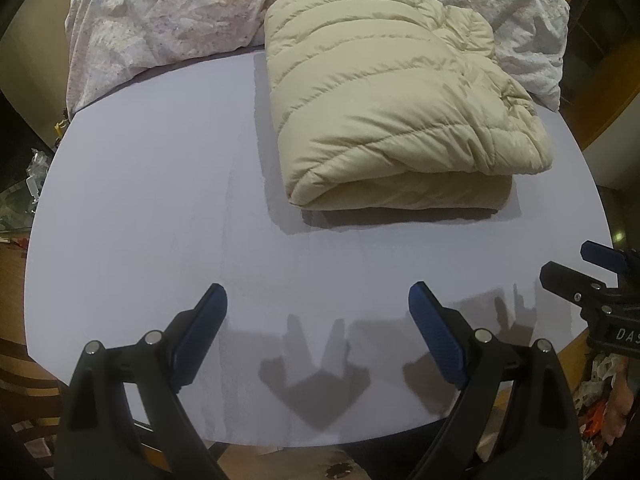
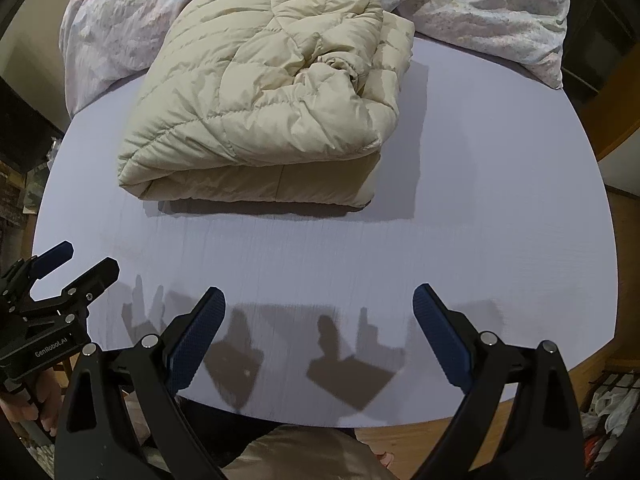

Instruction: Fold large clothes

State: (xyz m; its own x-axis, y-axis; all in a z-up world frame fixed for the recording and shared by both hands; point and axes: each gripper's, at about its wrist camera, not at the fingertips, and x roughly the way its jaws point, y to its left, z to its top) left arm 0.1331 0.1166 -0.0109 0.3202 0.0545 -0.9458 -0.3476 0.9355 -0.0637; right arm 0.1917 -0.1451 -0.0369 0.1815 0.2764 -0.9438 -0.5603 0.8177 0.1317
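Note:
A cream quilted puffer jacket (image 1: 392, 108) lies folded into a thick block on the pale lilac table (image 1: 160, 200), its folded edge toward me. In the right wrist view the same jacket (image 2: 264, 108) shows a bunched cuff on top. My left gripper (image 1: 318, 304) hovers open over the near part of the table, well short of the jacket, with nothing between its blue pads. My right gripper (image 2: 319, 304) is open too and empty, at the same near edge. Each gripper shows at the side of the other's view: the right gripper (image 1: 576, 268) and the left gripper (image 2: 84, 260).
A crumpled pale patterned cloth (image 1: 160, 20) is heaped along the far side of the table behind the jacket, also seen as the cloth (image 2: 500, 8). Wooden floor and clutter (image 1: 600, 400) lie past the table's right edge. A hand (image 2: 24, 408) holds the left gripper's handle.

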